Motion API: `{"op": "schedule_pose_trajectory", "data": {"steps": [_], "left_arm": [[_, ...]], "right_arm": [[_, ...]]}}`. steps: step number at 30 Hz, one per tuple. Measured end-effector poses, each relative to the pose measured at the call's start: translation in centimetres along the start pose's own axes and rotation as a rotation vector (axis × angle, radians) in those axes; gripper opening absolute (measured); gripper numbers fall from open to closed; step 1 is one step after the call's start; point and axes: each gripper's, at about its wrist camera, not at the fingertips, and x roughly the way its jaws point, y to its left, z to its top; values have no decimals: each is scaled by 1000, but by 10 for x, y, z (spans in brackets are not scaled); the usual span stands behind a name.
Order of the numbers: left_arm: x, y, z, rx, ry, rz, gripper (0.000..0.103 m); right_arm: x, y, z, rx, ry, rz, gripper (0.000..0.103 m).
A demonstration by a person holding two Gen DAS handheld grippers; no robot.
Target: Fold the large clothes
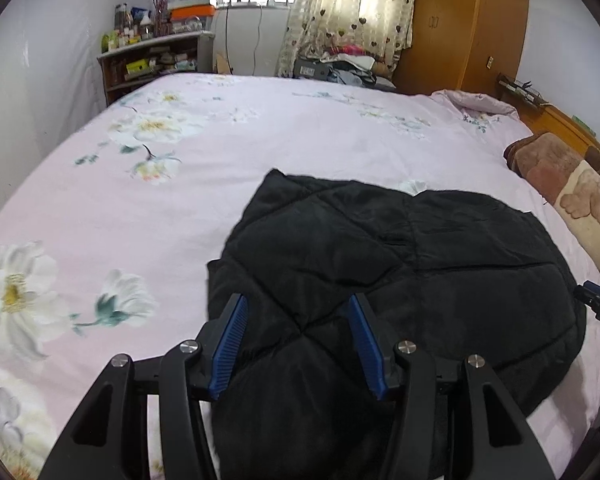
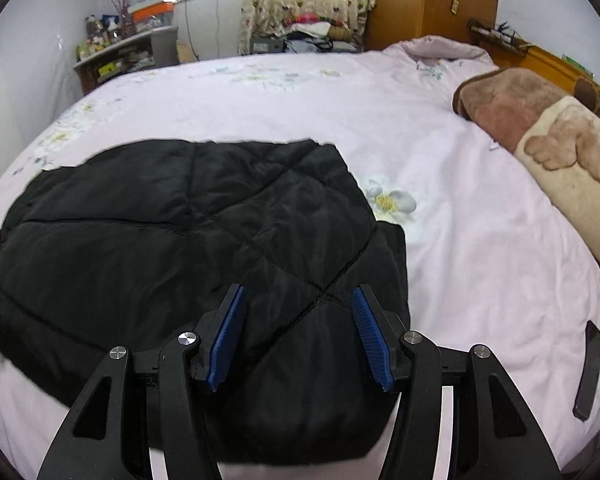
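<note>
Jacket (image 1: 380, 264): black quilted cloth, matt w/ slight sheen. Sheet (image 1: 260, 128): smooth pink cloth, floral print. Blanket (image 2: 540, 136) at bed's right edge: fuzzy plush. Wardrobe (image 1: 468, 20): glossy wood. Pads (image 2: 230, 332): ribbed blue plastic; arms matt black, metal pins.

A black quilted padded garment (image 1: 400, 264) lay folded on the pink flowered bed cover (image 1: 180, 184), at the near side of the bed. To its right, along the bed's edge, lay a brown plush blanket with a bear picture (image 2: 548, 140), apart from the garment. A thin dark flat object (image 2: 589, 368) lay on the cover near the right edge. Behind the bed stood a cluttered wooden shelf (image 1: 148, 60) on the left, a heart-patterned curtain (image 1: 356, 4) in the middle and a tall wooden wardrobe (image 1: 468, 20) on the right. A pile of clothes (image 1: 340, 64) lay below the curtain.
</note>
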Motion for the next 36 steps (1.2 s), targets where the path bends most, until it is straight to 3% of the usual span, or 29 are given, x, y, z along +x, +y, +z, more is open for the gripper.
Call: {"op": "schedule_pose_trajectory", "data": {"steps": [9,16,23,27,31,36], "left_arm": [[-26,18,-11,-86,11,68,55],[-12,22,-9,-87,42,96,55],[15,28,-8,-86,82,84,55],[40,37,-8,-118,118,36,57],[57,49,-13,-174,130,-17,75],[75,64,-20,-252,159,-111,84]], "right_arm": [[-23,-4,-17,21,-7,14,60],[-19,-11,-16,31,-4,14,61],[3,-25,-16,66,52,8,61],[21,-39,-17,96,88,15,76],[38,-53,-19,149,117,77,78],[57,-71,-23,226,153,158,90]]}}
